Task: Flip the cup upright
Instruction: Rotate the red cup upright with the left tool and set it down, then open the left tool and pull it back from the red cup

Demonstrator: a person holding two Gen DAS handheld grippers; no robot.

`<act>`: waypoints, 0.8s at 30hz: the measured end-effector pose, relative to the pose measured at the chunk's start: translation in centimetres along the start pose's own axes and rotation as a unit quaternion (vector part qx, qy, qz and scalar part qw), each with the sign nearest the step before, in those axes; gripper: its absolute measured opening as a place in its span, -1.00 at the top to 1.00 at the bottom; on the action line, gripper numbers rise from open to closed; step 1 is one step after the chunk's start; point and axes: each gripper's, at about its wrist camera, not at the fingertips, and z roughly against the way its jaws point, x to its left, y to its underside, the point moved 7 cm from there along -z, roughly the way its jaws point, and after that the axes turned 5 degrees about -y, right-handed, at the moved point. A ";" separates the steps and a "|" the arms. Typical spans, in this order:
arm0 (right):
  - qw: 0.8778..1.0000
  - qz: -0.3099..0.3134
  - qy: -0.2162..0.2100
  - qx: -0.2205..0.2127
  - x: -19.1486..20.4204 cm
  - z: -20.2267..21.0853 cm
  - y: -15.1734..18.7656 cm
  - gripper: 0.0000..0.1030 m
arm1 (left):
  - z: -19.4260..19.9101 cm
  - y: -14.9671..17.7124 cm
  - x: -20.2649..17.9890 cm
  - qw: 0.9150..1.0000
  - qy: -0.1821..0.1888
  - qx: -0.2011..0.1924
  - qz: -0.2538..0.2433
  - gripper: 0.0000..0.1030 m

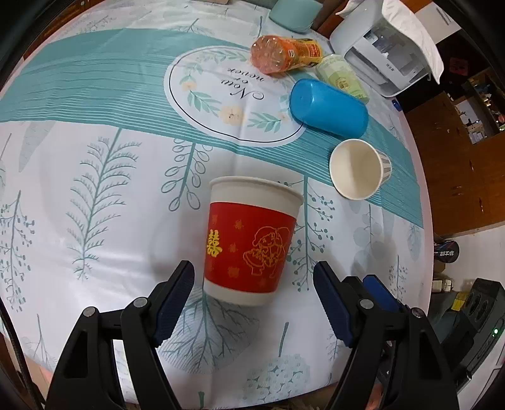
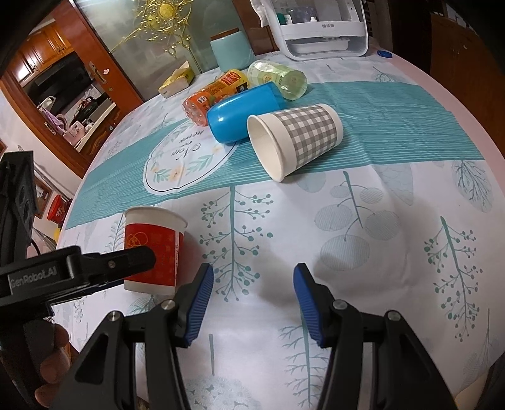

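Note:
A red and white paper cup (image 1: 249, 239) stands upright on the tablecloth, rim up; it also shows in the right wrist view (image 2: 153, 249). My left gripper (image 1: 254, 280) is open, its fingers on either side of the cup's base without touching it. A grey checked paper cup (image 2: 296, 138) lies on its side on the teal stripe, mouth toward me; in the left wrist view its white inside (image 1: 356, 168) shows. My right gripper (image 2: 252, 290) is open and empty over bare cloth, well short of the checked cup.
A blue plastic cup (image 1: 328, 107) lies on its side behind the checked cup. An orange bottle (image 1: 284, 55) and a pale green roll (image 1: 342, 77) lie farther back. A white appliance (image 2: 322, 28) and a teal container (image 2: 232, 50) stand at the far table edge.

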 end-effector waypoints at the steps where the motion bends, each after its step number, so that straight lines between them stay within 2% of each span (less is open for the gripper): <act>1: 1.000 0.002 -0.001 -0.002 0.1 0.1 0.0 -0.03 | 0.2 0.1 0.1 1.000 0.000 -0.003 -0.003 -0.48; 4: 1.000 0.004 -0.004 -0.001 0.4 0.2 0.1 -0.03 | 0.9 0.4 0.4 1.000 -0.010 -0.010 -0.014 -0.48; 14: 0.999 0.022 -0.022 -0.018 2.0 2.8 0.4 -0.03 | 4.6 2.0 0.7 0.994 -0.034 -0.072 -0.075 -0.48; 24: 0.998 0.038 -0.034 -0.037 3.5 5.1 0.3 -0.04 | 6.5 2.4 2.6 0.987 -0.086 -0.103 -0.087 -0.48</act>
